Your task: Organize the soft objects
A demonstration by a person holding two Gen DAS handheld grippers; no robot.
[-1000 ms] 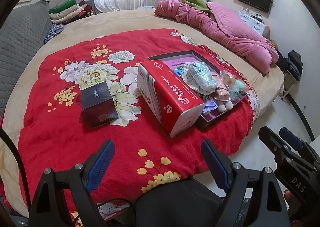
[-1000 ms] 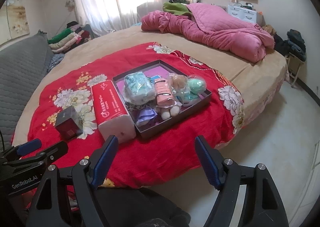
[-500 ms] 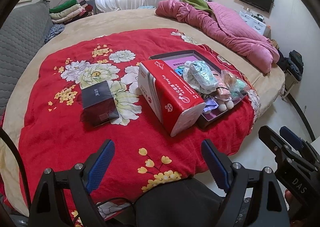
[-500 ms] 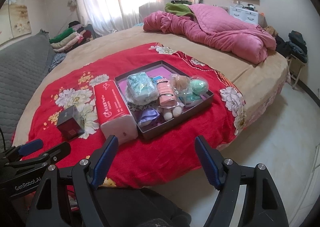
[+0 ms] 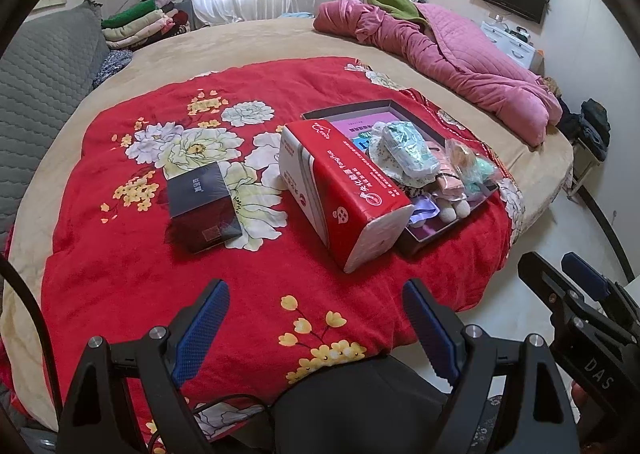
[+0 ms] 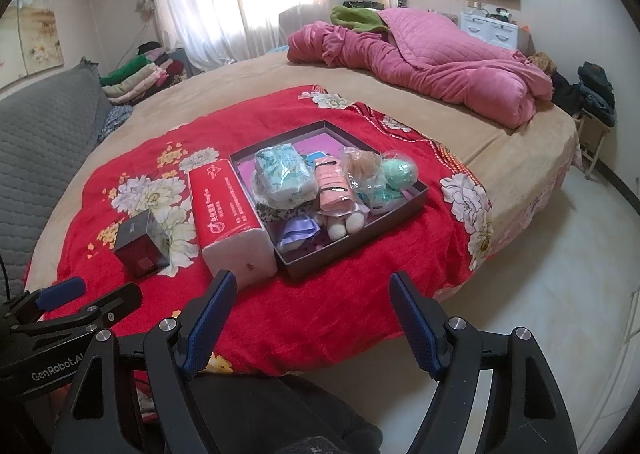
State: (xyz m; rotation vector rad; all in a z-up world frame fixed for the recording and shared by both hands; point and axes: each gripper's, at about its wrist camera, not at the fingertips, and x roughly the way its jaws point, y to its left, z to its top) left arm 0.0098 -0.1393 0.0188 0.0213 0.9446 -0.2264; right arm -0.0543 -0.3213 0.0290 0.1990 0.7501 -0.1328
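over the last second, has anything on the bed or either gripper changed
Nothing visibly changed. The left gripper and right gripper hang open and empty over the red floral blanket; the tissue pack, dark tray of soft toys and small dark box lie as before.

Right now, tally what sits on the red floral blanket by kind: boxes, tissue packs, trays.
Small dark cube-shaped box: 1
Red-and-white soft tissue pack: 1
Dark shallow cardboard tray holding bagged soft items: 1
Total: 3

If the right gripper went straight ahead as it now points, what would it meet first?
Probably the red blanket just short of the dark tray; the open right gripper aims down at it, though depth is unclear.
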